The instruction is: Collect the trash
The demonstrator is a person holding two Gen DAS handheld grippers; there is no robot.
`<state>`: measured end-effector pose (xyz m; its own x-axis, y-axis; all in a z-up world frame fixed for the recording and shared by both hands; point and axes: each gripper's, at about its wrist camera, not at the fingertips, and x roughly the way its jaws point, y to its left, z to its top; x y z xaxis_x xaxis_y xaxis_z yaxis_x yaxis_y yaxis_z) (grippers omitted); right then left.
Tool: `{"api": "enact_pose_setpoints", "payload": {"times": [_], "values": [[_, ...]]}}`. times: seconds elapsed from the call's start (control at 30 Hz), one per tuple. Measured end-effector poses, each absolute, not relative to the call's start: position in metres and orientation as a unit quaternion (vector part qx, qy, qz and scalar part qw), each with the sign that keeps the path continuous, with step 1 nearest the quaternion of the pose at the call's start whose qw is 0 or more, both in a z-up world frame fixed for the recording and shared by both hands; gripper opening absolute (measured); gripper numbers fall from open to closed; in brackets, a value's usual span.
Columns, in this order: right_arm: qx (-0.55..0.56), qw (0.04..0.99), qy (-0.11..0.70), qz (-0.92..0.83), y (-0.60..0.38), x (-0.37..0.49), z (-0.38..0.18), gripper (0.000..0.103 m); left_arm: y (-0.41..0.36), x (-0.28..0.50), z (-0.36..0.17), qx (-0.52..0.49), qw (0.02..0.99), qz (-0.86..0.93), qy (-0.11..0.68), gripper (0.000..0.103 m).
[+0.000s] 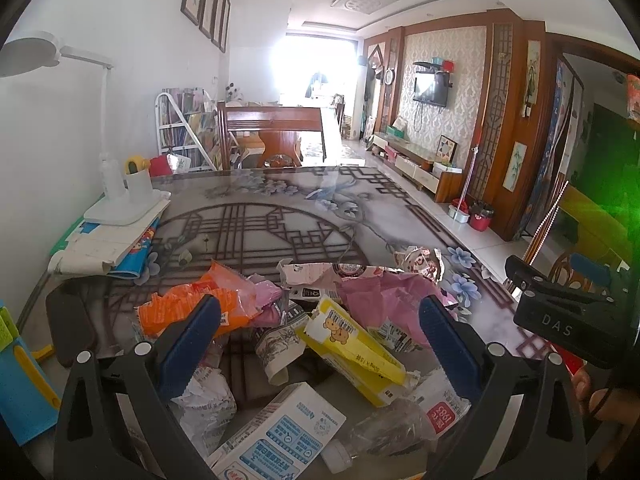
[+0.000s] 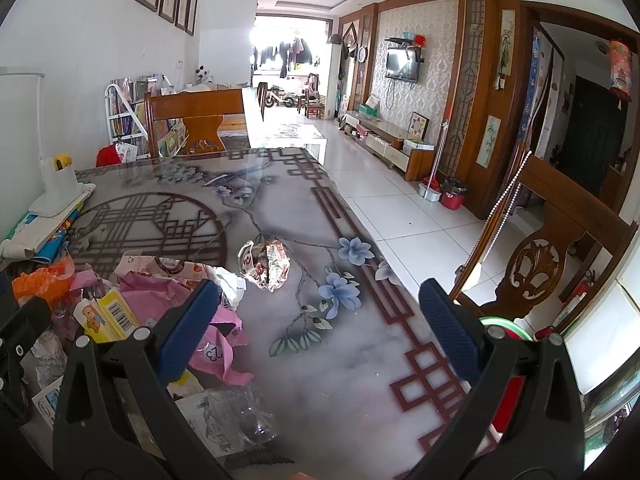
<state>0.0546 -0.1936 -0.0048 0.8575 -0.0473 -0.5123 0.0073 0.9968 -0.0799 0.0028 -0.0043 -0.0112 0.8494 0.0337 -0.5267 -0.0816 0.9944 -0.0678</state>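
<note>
- Yellow carton (image 1: pixel 352 340) topped the trash heap on my glass surface (image 1: pixel 280 216), framed by my left tool (image 1: pixel 320 344), spread wide and empty.
- My right tool (image 2: pixel 316 336), likewise agape, hung beside; collecting looked unstarted, the next move a descent and pinch.

A white lamp (image 1: pixel 120 184) stands on papers (image 1: pixel 108 240) at the table's (image 1: pixel 280 216) 10 o'clock corner. A chair (image 1: pixel 276 128) sits at 12 o'clock, a bookrack (image 1: pixel 180 128) at 11, a TV (image 1: pixel 430 88) at 1. 4 frames (image 1: pixel 206 0) hang on the left wall.

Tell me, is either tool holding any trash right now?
No. Both the left tool and right tool are open and empty, above the trash pile.
</note>
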Motion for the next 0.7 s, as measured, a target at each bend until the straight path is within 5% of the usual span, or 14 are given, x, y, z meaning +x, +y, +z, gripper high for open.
{"api": "enact_pose_setpoints", "payload": {"times": [0.7], "values": [[-0.050,0.960,0.274,-0.021,-0.1954,0.0550,-0.0061,0.099,-0.0044,0.0030,-0.0132,-0.043,0.959,0.031,0.279,0.095]]}}
